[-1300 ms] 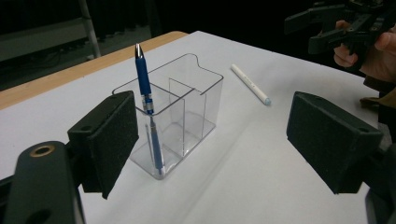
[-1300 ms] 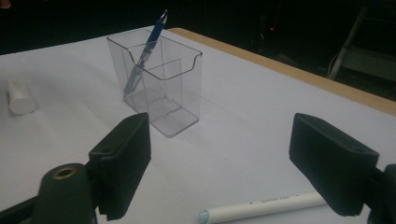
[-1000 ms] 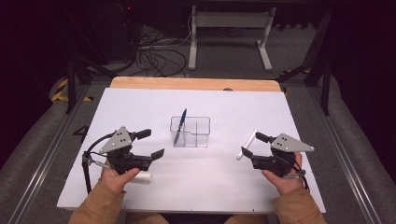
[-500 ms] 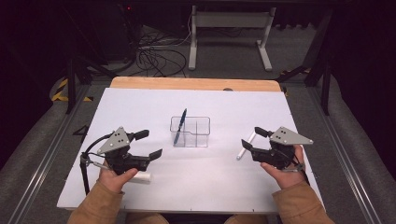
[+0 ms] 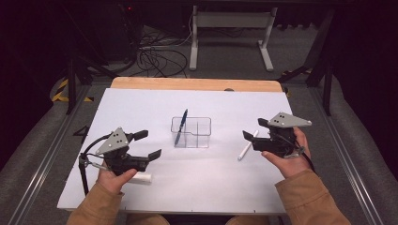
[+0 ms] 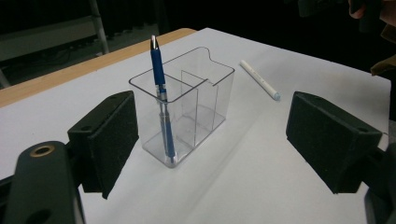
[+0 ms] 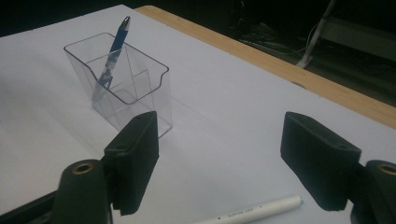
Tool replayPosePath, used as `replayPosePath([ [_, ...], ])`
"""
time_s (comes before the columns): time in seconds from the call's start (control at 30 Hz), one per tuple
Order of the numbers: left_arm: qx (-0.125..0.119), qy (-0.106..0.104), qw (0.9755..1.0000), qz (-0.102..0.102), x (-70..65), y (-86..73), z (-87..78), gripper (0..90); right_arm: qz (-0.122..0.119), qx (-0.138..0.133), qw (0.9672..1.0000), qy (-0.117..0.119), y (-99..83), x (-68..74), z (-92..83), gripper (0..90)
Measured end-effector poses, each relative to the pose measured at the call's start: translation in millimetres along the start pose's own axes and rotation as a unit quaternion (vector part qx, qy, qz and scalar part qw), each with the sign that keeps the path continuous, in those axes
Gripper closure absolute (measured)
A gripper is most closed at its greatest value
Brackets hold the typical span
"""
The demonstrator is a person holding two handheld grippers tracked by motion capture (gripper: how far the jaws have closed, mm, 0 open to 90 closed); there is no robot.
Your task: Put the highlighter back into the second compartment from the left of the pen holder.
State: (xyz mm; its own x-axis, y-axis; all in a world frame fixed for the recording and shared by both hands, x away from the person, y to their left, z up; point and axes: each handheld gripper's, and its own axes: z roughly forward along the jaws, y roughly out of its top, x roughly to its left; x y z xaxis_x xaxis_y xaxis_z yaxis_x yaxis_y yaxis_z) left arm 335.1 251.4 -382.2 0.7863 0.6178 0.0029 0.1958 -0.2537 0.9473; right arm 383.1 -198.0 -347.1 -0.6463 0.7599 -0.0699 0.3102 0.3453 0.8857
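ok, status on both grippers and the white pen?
Both grippers open, empty: left gripper, right gripper. White pen flat on table, under right gripper's jaws, not gripped. Blue pen in clear holder. Nothing in the way.

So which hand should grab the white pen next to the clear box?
Probably the right gripper: its open jaws hover just above the white pen. The left gripper sits across the clear box, farther from it.

Bright white table (image 5: 141, 108), dark surroundings (soft shadows), near tools blurred
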Motion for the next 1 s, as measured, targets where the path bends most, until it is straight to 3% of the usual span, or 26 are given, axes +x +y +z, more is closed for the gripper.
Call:
replayPosePath([
  [0.3,0.003,0.001,1.0000,0.000,-0.2,-0.6,1.1,17.8,0.028,0.024,0.9992,0.014,3.0,-3.6,9.0,24.4],
  [0.4,0.002,0.000,1.0000,-0.001,-0.2,-0.5,1.2,17.8,0.026,0.032,0.9992,-0.002,5.9,-2.8,11.3,22.8],
  [0.5,0.003,0.001,1.0000,0.000,-0.3,-0.4,1.1,17.7,0.060,0.062,0.9962,-0.012,7.0,-4.0,17.1,20.7],
  [0.6,0.002,0.002,1.0000,0.000,-0.1,-0.4,1.0,17.6,0.061,0.075,0.9949,-0.028,9.4,-5.2,20.8,25.8],
  [0.67,0.002,0.001,1.0000,0.000,0.0,-0.3,0.7,17.6,0.069,0.083,0.9938,-0.025,11.2,-5.7,23.7,26.0],
  [0.73,0.002,0.002,1.0000,0.000,0.0,-0.3,0.8,17.6,0.082,0.105,0.9909,-0.018,13.0,-6.0,27.0,33.1],
  [0.8,0.002,0.001,1.0000,0.001,-0.1,-0.3,1.0,17.6,0.104,0.131,0.9858,-0.016,15.1,-6.8,29.9,36.4],
  [0.9,0.002,0.002,1.0000,0.002,-0.3,-0.2,0.9,17.6,0.117,0.136,0.9837,-0.006,18.6,-10.2,33.9,41.2],
  [1.0,0.002,0.003,1.0000,0.003,0.2,0.1,0.4,17.6,0.147,0.165,0.9753,-0.011,20.7,-12.0,38.3,41.2],
])
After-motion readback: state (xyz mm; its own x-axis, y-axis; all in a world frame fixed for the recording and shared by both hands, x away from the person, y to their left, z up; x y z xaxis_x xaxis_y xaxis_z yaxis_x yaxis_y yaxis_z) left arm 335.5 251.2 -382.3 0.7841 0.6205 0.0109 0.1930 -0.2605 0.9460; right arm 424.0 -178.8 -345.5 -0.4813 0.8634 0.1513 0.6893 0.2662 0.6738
